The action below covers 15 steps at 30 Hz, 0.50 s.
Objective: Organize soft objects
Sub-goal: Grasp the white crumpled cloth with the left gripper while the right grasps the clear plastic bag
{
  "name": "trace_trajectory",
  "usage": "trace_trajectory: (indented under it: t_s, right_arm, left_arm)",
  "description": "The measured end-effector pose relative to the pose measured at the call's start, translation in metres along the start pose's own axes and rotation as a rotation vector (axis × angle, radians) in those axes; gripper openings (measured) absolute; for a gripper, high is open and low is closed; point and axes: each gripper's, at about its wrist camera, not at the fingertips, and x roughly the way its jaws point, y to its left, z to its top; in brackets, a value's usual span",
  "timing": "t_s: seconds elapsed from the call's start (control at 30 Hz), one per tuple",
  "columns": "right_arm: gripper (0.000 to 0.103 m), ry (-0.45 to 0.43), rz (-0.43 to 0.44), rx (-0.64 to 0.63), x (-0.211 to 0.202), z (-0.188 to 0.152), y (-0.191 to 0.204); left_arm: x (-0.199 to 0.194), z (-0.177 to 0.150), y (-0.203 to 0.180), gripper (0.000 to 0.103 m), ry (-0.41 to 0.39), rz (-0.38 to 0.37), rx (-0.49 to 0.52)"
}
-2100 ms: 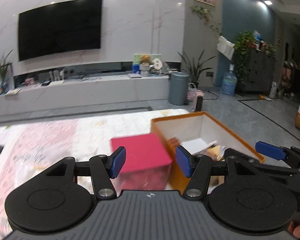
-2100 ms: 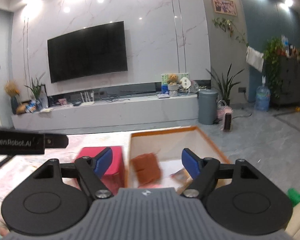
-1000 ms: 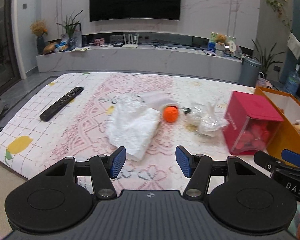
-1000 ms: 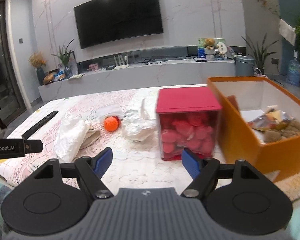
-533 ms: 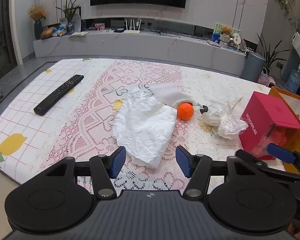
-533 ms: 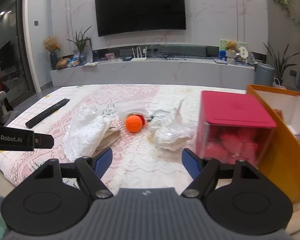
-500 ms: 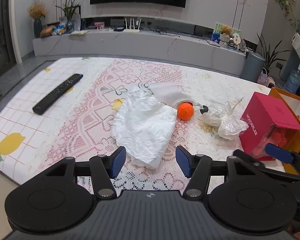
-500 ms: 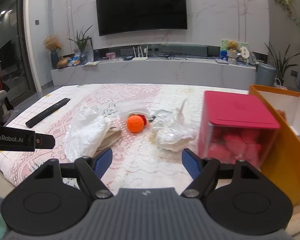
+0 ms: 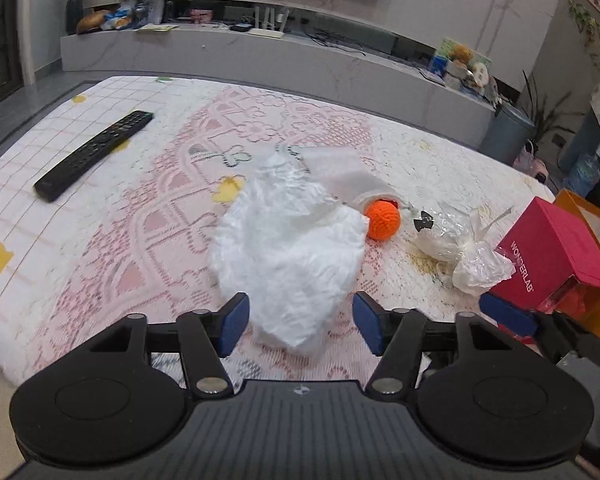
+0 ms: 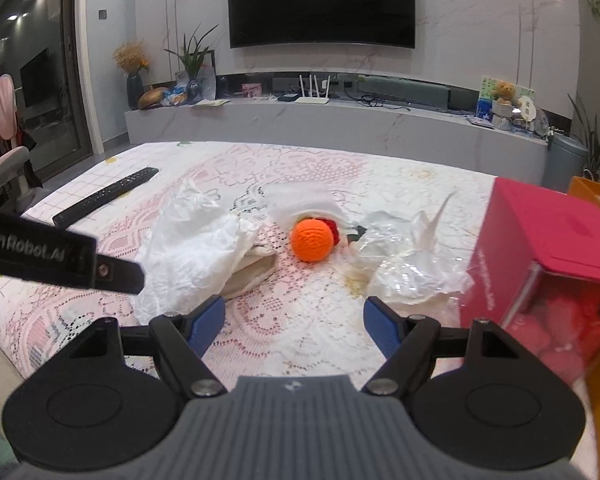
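Soft items, on a table [image 9: 100, 216] under pink-and-white lace cloth: white bag [image 9: 288, 252], crumpled, mid-table; orange ball [image 9: 382, 219] touching its far right edge, at the mouth of a white pouch [image 9: 340, 172]; clear wrap [image 9: 464, 252] right of the ball. Red box [image 9: 556, 256] at the right edge, orange box [image 9: 592, 216] beside it. Black remote [image 9: 94, 154] far left. Left gripper [image 9: 300, 324]: jaws just opened further, wide, near end of the bag between them, pads not touching. Right gripper [image 10: 294, 324]: wide open, empty. Room: wall TV [image 10: 320, 2], long marble console [image 10: 340, 124], plants, grey bin [image 10: 564, 160].
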Motion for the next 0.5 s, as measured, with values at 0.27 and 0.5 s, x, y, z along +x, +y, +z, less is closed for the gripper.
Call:
trace_trajectory:
  t_s: [0.27, 0.5]
  right_arm:
    - [0.073, 0.035, -0.005, -0.024, 0.026, -0.008, -0.007]
    - [0.073, 0.047, 0.005, 0.005, 0.035, -0.016, -0.018]
  left_arm:
    - [0.037, 0.011, -0.035, 0.079, 0.022, 0.06, 0.176]
    - [0.064, 0.003, -0.043, 0.079, 0.059, 0.131, 0.25]
